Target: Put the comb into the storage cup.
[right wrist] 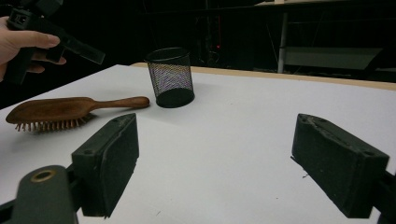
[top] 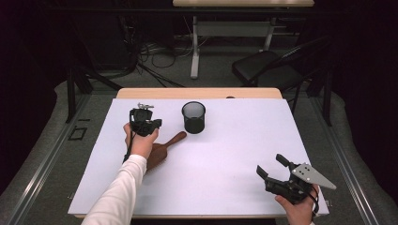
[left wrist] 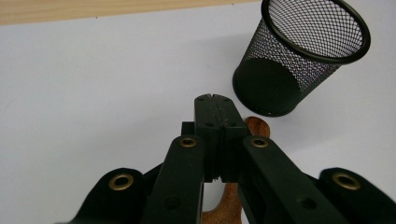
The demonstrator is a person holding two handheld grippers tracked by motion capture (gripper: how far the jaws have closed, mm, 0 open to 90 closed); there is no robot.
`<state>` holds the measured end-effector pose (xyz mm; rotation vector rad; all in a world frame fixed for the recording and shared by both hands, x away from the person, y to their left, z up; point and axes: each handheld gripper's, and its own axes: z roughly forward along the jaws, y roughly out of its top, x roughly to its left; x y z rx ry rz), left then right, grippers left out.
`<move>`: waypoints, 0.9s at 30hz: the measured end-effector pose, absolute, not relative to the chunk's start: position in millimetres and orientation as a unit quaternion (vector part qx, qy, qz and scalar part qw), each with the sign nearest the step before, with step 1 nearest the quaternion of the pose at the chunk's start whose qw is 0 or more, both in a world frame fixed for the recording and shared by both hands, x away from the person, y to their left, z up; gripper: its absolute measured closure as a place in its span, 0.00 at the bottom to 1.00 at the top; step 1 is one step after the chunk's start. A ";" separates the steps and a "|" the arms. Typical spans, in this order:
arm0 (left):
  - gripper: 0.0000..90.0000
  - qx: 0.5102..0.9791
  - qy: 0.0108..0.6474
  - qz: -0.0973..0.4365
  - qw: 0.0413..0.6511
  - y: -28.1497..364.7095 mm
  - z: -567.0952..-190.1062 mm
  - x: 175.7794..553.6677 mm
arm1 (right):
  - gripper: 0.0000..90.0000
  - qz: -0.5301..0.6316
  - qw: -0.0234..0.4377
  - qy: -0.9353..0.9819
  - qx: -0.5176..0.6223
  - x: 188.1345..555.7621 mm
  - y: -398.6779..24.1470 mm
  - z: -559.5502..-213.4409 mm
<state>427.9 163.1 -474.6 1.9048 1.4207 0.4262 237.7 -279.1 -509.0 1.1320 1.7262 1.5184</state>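
Above the wooden hairbrush point(top: 162, 149) lying left of the mesh cup point(top: 194, 117), your left gripper point(top: 149, 123) hovers with jaws pressed together, while your right gripper point(top: 273, 170) waits wide apart at the near right.

Black mesh cup point(top: 194, 117), brown hairbrush point(right wrist: 65, 111)

The left gripper point(left wrist: 215, 99) has its jaws pressed together above a brown wooden handle point(left wrist: 258, 127). A black mesh cup point(left wrist: 299, 56) stands upright just beyond on the white worktop point(left wrist: 93, 93).
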 end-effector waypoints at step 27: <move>1.00 0.732 0.587 0.127 0.322 156.4 -503.9 440.6 | 0.16 0.571 0.283 0.644 0.424 238.3 -279.9 -509.4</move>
